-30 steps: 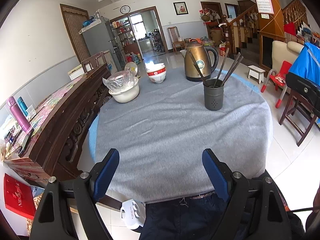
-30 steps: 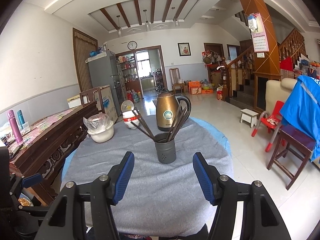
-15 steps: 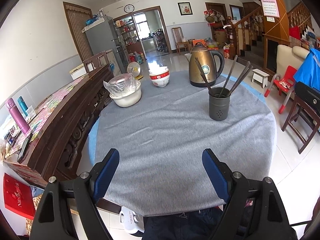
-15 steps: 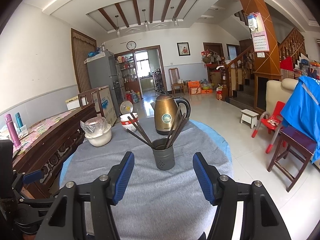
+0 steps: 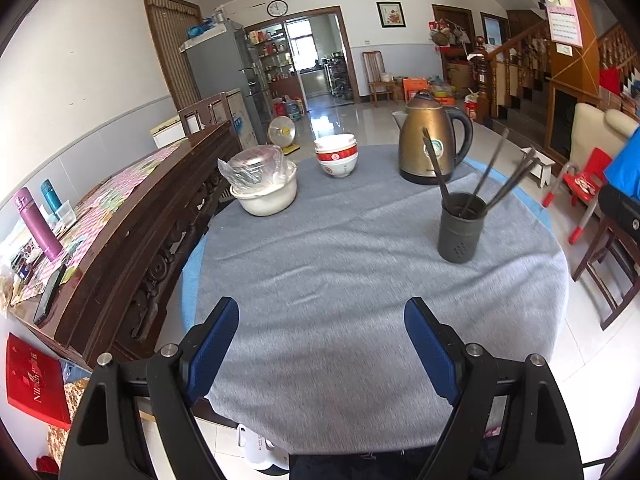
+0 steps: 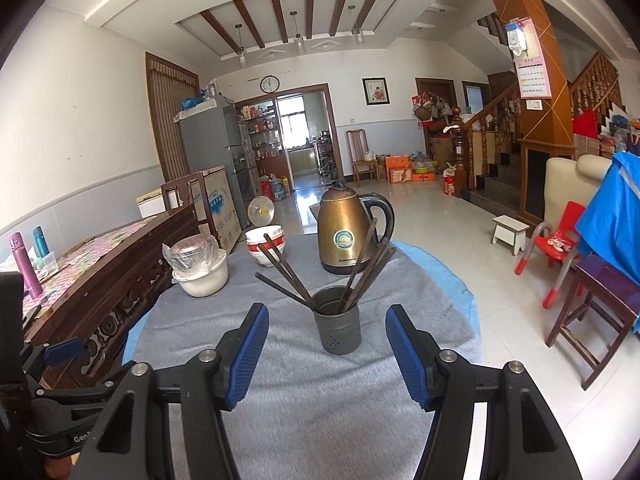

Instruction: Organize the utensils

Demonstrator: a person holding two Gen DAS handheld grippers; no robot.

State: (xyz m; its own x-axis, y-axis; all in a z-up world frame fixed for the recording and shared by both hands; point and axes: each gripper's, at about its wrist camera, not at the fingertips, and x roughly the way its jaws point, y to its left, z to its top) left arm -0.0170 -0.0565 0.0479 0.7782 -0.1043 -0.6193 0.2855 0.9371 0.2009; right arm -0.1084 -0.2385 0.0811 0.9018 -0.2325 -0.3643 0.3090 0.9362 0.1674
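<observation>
A dark grey utensil holder [image 5: 459,227] stands on the grey cloth of the round table [image 5: 340,280], right of centre, with several dark chopsticks [image 5: 502,184] leaning out of it. In the right wrist view the holder [image 6: 337,320] stands just ahead, between the fingers, with chopsticks [image 6: 286,276] fanned left and right. My left gripper [image 5: 321,320] is open and empty over the table's near edge. My right gripper [image 6: 327,328] is open and empty, close in front of the holder.
A bronze kettle [image 5: 430,144] stands behind the holder. Stacked red-and-white bowls [image 5: 337,155] and a white bowl with a plastic bag [image 5: 262,184] sit at the far left. A dark wooden bench [image 5: 132,232] runs along the left. A wooden chair [image 6: 592,316] stands right.
Both grippers have moved forward over the table, so the holder looks nearer in both views. Both stay open. Nothing on the table has moved.
</observation>
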